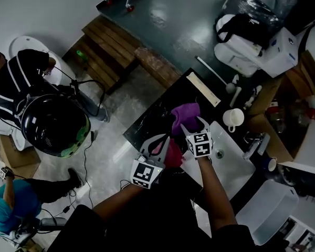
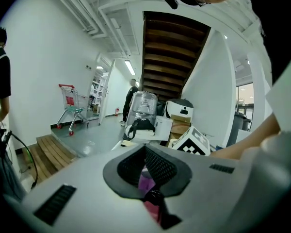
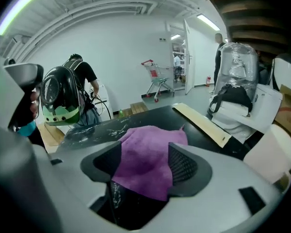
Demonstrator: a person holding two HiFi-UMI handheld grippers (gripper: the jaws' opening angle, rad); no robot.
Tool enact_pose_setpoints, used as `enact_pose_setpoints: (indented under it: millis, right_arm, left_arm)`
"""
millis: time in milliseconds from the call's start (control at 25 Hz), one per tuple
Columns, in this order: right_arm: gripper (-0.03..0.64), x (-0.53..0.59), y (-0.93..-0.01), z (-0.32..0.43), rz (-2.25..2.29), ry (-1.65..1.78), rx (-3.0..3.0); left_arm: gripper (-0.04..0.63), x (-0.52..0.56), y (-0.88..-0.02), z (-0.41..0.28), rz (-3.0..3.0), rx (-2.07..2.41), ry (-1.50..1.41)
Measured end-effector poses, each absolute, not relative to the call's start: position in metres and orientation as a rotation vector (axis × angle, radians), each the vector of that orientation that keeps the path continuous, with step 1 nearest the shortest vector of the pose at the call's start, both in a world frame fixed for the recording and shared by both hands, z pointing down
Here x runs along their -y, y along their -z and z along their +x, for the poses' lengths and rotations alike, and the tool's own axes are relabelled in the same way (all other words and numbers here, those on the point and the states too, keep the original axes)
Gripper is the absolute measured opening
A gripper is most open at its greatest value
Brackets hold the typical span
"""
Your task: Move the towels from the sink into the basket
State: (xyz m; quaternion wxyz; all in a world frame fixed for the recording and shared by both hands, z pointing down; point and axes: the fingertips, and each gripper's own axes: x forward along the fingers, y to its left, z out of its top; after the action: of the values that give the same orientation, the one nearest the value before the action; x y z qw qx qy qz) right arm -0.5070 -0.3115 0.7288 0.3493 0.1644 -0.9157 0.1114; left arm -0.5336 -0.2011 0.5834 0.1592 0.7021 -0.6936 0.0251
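A purple towel (image 1: 185,113) lies crumpled on the black counter (image 1: 147,122), left of the white sink (image 1: 236,164). My right gripper (image 1: 192,124) stands over the towel's near edge, jaws open. In the right gripper view the purple towel (image 3: 148,154) lies between the spread fingers (image 3: 184,166), and no pad presses on it. My left gripper (image 1: 158,143) is just left of the right one, shut on a pink towel (image 1: 174,154). In the left gripper view the pink towel (image 2: 146,183) is pinched in the closed jaws. A white basket (image 1: 268,211) sits at the lower right.
A faucet (image 1: 254,143) and a white cup (image 1: 233,118) stand at the sink's far side. A pale board (image 1: 203,88) lies along the counter's far edge. Wooden steps (image 1: 107,49) and people with a black helmet (image 1: 55,125) are to the left.
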Motion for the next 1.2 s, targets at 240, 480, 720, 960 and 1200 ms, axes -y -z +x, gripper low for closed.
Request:
enact_pose_setpoints:
  millis: [240,480,720,960,1200]
  right_arm:
    - [0.31,0.316,-0.746,-0.522,0.365,-0.248,2.327]
    - [0.308,0.318,-0.757,-0.523,0.386,-0.236,2.301]
    - [0.273,0.315,-0.758,-0.525,0.394,-0.248,2.307]
    - [0.135,0.301,-0.757,-0.527,0.379,-0.26,2.305]
    - [0.124,0.293,-0.73,-0.516,0.502,-0.313,2.356]
  left_arm:
    - [0.003,0.201,-0.588,-0.538,1.981,1.986,-0.091]
    - [0.003,0.201,-0.591,-0.543,1.965,1.994,-0.091]
    - [0.003,0.197,-0.589,-0.545,1.959,2.007,-0.091]
    - [0.003,0.185,-0.588,-0.543,1.957,2.007,-0.093]
    - [0.003,0.167,-0.578,-0.537,1.977,2.008,-0.085]
